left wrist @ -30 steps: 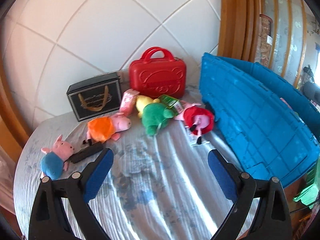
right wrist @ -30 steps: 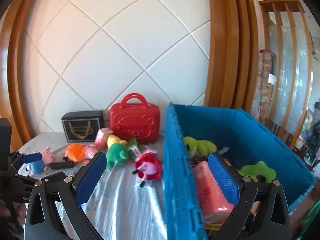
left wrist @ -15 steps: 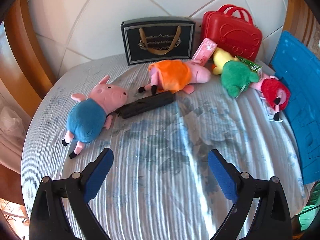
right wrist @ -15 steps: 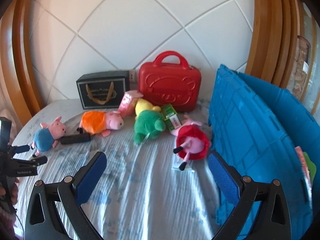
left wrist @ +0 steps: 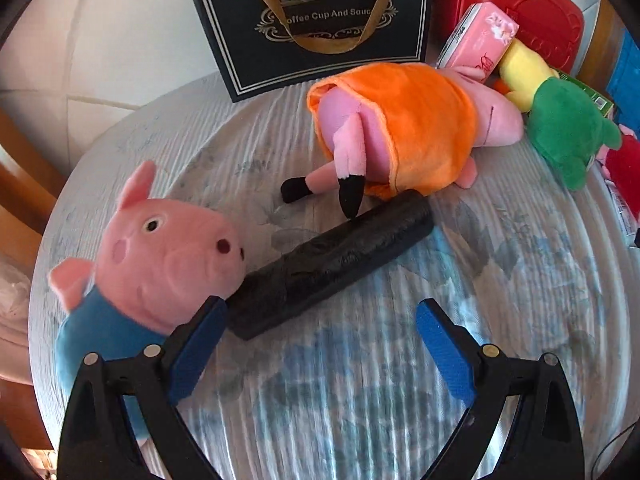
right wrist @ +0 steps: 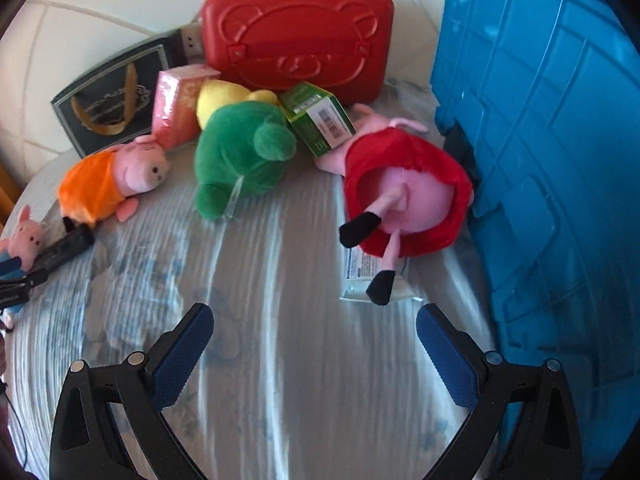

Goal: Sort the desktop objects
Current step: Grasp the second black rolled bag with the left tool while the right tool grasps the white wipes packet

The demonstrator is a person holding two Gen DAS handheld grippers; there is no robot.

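My left gripper (left wrist: pixel 320 312) is open and empty, low over the table, just short of a black roll (left wrist: pixel 332 264); its left finger is beside the roll's near end. A blue-shirted pig plush (left wrist: pixel 160 256) lies to the left, an orange-dressed pig plush (left wrist: pixel 404 140) beyond. My right gripper (right wrist: pixel 316 320) is open and empty, in front of a red-dressed pig plush (right wrist: pixel 404 196) lying on a flat packet (right wrist: pixel 360 276). A green plush (right wrist: pixel 240 160), green box (right wrist: pixel 320 120) and pink box (right wrist: pixel 176 108) lie behind.
A blue crate (right wrist: pixel 540 160) stands at the right. A red case (right wrist: pixel 296 40) and a black gift box (left wrist: pixel 320 20) stand against the tiled wall. The round table (right wrist: pixel 280 360) has a striped cloth. The left gripper shows at the right wrist view's left edge (right wrist: pixel 16 284).
Both grippers have moved forward and down toward the table. The left closed in on the black roll; the right swung left from the crate toward the red-dressed pig plush.
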